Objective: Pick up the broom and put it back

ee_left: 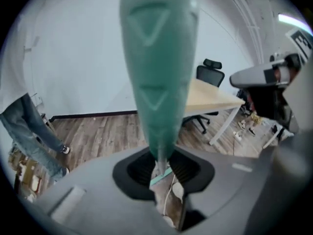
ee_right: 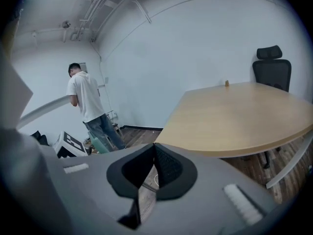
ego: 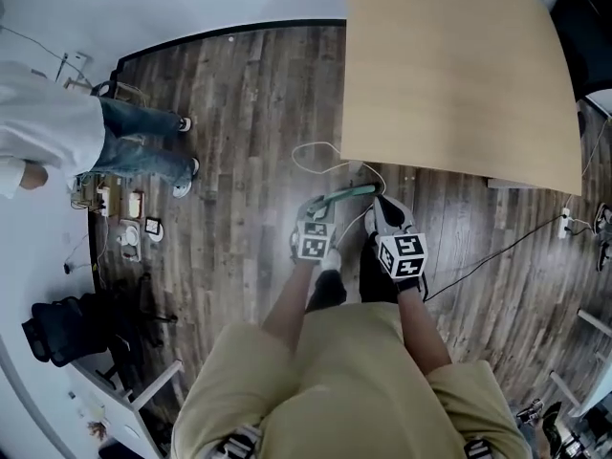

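The broom was pinched by its teal handle in the jaws of the left gripper. In the left gripper view the handle was seen running up and away from the left gripper, with a pad pressed on either side of its narrow end. In the head view the handle was seen above the wooden floor, lying almost level between the two grippers and just in front of the near edge of the bench. The brush end could not be made out in any view.

The jaws of the right gripper were pressed together at the tips, with nothing held between them; only floor was seen through the gap lower down in the right gripper view. That gripper was held just beside the far end of the handle; whether it touched the handle could not be told. Both grippers were held out in front of the person's knees.

The bench was shown bare but for one small object near its far edge. A black chair was placed behind it. A second person in a white shirt and jeans was seen standing by the wall, well apart from the grippers.
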Demonstrator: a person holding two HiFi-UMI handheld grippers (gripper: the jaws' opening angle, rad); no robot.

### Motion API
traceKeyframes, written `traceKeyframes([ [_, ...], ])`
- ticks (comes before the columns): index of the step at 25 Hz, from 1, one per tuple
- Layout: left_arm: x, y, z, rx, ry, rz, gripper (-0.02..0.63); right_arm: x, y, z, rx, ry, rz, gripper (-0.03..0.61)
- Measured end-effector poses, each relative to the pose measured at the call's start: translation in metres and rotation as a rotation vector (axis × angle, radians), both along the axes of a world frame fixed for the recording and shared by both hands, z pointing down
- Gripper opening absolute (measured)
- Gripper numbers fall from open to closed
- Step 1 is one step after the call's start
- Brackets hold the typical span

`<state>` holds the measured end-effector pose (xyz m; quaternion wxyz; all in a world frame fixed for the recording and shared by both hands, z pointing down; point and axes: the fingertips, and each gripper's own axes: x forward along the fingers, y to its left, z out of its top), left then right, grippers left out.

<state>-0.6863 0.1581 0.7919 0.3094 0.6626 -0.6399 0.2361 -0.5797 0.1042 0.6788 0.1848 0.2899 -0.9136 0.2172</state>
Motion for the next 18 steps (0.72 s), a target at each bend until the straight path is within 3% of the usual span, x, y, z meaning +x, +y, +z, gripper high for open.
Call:
traceKeyframes([
  [4,0.008,-0.001,-0.077,0.145,-0.013,0.026,0.081,0.001,0.004,-0.052,0.087,-0.049,0.017,0.005],
  [9,0.02,-0.011,-0.167,0.314,-0.051,0.105,0.083,0.009,-0.015,-0.113,0.215,-0.094,0.108,0.005],
  [14,0.017,-0.015,-0.241,0.435,-0.095,0.094,0.083,0.009,-0.014,-0.177,0.321,-0.163,0.11,0.005],
  [18,0.008,-0.003,-0.291,0.52,-0.074,0.065,0.083,0.0,0.008,-0.224,0.391,-0.217,0.087,0.005],
])
